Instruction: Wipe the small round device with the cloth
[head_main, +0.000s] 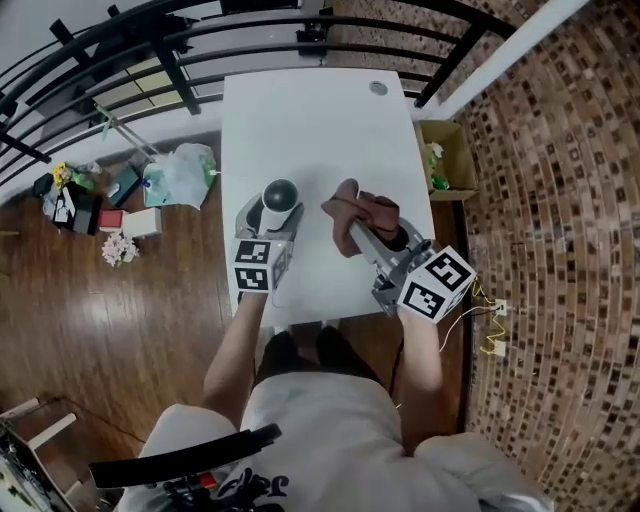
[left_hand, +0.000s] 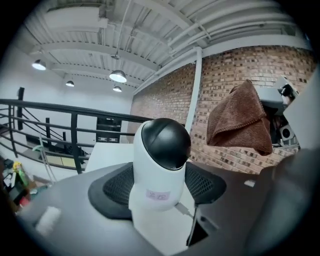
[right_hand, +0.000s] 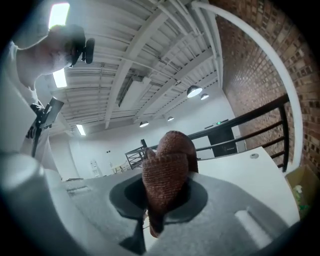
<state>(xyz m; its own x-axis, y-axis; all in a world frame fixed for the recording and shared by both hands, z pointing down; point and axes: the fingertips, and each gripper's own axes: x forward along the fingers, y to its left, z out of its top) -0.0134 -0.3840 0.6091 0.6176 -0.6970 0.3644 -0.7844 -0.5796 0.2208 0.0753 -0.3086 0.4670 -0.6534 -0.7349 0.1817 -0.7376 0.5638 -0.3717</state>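
While squeezed between the pads of the left hand-held gripper (head_main: 272, 218), stands straight up over the near part of the white surface (head_main: 320, 120). Small round device (head_main: 279, 198), that one: white body, black top. Gripped on both sides. Cannot tell if touching the surface or just above it.

Just to the right, closed tight on the brown cloth (head_main: 358, 212): right hand-held gripper (head_main: 357, 235). Bunched up and sticking out past the jaws. Near the device, not touching it.

Far away, close to the far right corner of the surface, a small grey round disc (head_main: 378, 88), lying alone.

Down on the floor, right of the surface, an open cardboard box (head_main: 462, 160). Inside, something green and white (head_main: 434, 155), too small to tell what.

Down on the wood floor, left of the surface, a pale green plastic bag (head_main: 185, 172), puffed up. Cannot see what is inside. Farther left, some small boxes (head_main: 130, 218) and a bunch of pink flowers (head_main: 118, 248), lying loose on the floor, not in anything.
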